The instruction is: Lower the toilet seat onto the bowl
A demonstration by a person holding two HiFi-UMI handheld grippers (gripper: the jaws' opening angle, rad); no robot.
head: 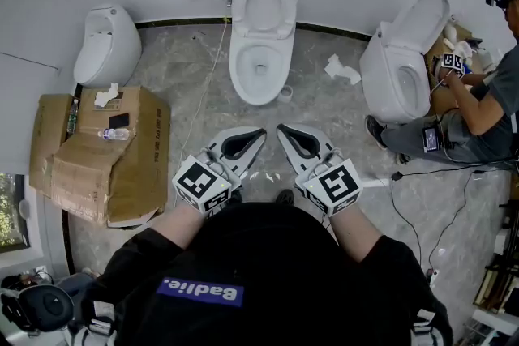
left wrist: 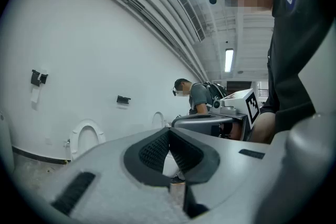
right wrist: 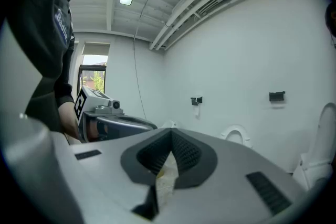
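A white toilet (head: 261, 73) stands against the far wall, its seat and lid (head: 263, 6) raised upright above the open bowl. Both grippers hover side by side close to my body, well short of the toilet. My left gripper (head: 259, 132) is shut with nothing between its jaws. My right gripper (head: 281, 128) is shut and empty too. In the left gripper view, my left gripper (left wrist: 169, 131) points past the raised seat (left wrist: 85, 137), which shows far off at the left. The right gripper view has my right gripper (right wrist: 170, 134) and the same seat (right wrist: 234, 134) small in the distance.
A white wall fixture (head: 107, 44) hangs at the left above flattened cardboard boxes (head: 97, 154). At the right a person (head: 478, 105) crouches by a second toilet (head: 401, 65). Cables (head: 422, 174) trail on the marble floor; crumpled paper (head: 342, 69) lies between the toilets.
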